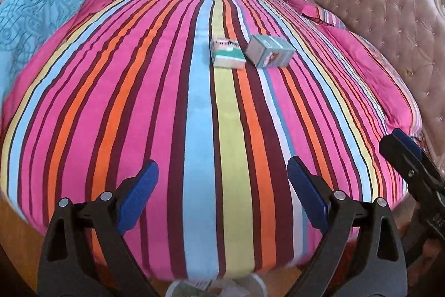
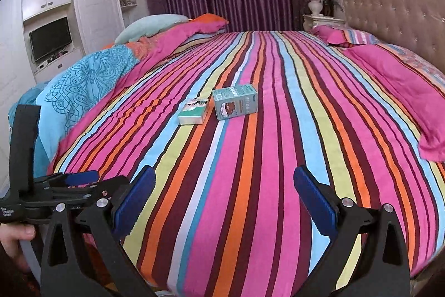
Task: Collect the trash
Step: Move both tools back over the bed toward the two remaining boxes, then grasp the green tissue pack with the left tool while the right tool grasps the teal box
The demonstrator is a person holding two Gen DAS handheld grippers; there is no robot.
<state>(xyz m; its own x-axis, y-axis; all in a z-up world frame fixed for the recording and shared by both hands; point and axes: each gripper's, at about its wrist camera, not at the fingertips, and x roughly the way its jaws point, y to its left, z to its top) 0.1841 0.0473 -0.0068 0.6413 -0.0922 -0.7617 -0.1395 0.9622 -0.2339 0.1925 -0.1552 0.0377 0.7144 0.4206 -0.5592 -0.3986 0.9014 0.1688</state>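
Two small cardboard boxes lie side by side on the striped bedspread (image 1: 139, 107). A flat green-and-white box (image 1: 227, 53) is on the left and a taller teal box (image 1: 270, 51) with a cartoon picture is on the right. Both show in the right wrist view, the flat box (image 2: 193, 112) and the teal box (image 2: 235, 101). My left gripper (image 1: 222, 195) is open and empty above the near edge of the bed, well short of the boxes. My right gripper (image 2: 224, 202) is open and empty too, beside it. A white bin rim (image 1: 217, 284) shows below the left gripper.
A folded blue and pink duvet (image 2: 91, 80) lies along the bed's left side. Pink pillows (image 2: 397, 85) rest against the tufted headboard (image 2: 395, 7) on the right. A nightstand with a vase (image 2: 317, 10) stands at the far corner, purple curtains behind.
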